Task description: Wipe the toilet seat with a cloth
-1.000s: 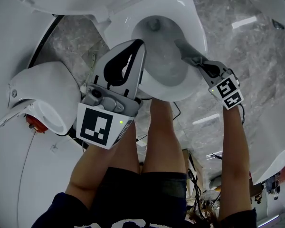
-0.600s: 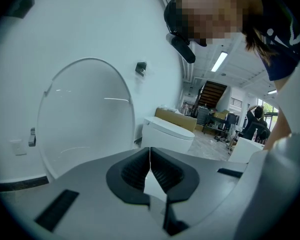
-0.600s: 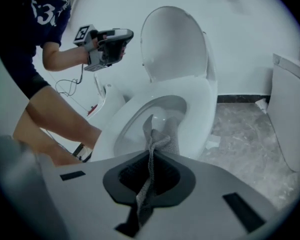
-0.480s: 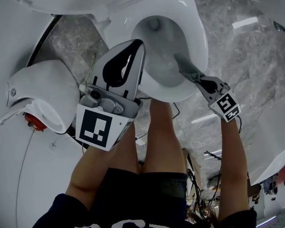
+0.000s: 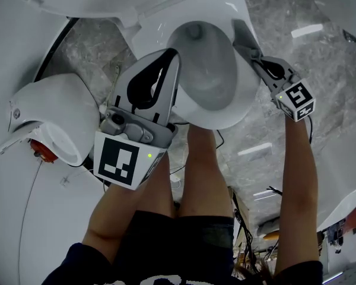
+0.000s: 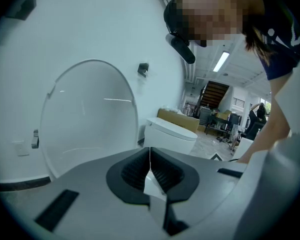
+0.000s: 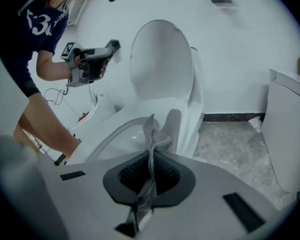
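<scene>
A white toilet stands open, with its seat [image 5: 247, 91] ringing the bowl and its lid [image 7: 160, 59] raised against the wall. My right gripper [image 5: 252, 53] is shut on a grey cloth [image 5: 241, 35], which lies on the right side of the seat rim, toward the back. In the right gripper view the cloth [image 7: 157, 131] bunches up from the closed jaws over the seat [image 7: 112, 134]. My left gripper [image 5: 171, 57] hovers over the left side of the bowl, shut with nothing in it. It shows too in the right gripper view, where the left gripper [image 7: 114, 46] is held in the air.
A second white fixture [image 5: 53, 117] with a red part sits at the left. Another toilet [image 6: 171, 134] stands beyond, and a white tank [image 7: 290, 134] at the right. The person's bare legs [image 5: 199, 177] stand before the bowl. Cables [image 5: 249, 218] lie on the marble floor.
My right gripper has slid the cloth from the seat's front right, up along the right side toward the back. The left gripper has stayed put.
</scene>
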`<state>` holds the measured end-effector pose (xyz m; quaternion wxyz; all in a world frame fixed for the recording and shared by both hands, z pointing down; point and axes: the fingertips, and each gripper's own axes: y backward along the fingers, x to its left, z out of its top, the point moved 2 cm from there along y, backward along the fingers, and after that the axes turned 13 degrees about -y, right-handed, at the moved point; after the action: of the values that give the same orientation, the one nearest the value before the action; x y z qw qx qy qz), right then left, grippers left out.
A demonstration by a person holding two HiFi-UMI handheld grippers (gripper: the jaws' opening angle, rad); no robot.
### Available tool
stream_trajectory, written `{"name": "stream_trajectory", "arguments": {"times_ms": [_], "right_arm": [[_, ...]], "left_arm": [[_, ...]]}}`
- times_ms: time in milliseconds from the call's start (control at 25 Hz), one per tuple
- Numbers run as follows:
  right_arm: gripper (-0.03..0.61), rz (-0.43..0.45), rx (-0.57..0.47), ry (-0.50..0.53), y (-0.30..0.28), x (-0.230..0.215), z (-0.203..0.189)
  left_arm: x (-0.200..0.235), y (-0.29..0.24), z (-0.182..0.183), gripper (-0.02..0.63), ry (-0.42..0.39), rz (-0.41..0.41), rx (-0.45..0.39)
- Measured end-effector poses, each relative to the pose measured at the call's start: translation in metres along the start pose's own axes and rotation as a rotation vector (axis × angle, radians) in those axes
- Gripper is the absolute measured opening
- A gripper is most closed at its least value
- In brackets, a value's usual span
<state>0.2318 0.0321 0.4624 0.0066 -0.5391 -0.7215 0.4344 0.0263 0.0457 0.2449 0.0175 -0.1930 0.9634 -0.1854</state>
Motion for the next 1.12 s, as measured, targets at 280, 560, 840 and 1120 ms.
{"name": "stream_trajectory", "arguments": {"times_ms": [280,560,840,1120], "right_arm": [[0.02,0.094,0.122,0.027,0.005,0.035,-0.028],[0.02,0.239,0.436,0.235,0.012,0.091,-0.08],[0.02,0.051,0.451,0.357,-0.033,0.044,-0.017],[0.02,-0.096,0.309,0.276,-0.07,0.011,0.045]], "left_arm": [[0.004,-0.002,0.0,0.021,0.037,0.031,0.005],[0.014,-0.007,-0.002,0.021,0.015,0.007,0.008],[0.029,-0.014,0.007,0.021,0.049,0.036,-0.006],[0.047,-0.01,0.01,0.021,0.054,0.045,-0.01]]}}
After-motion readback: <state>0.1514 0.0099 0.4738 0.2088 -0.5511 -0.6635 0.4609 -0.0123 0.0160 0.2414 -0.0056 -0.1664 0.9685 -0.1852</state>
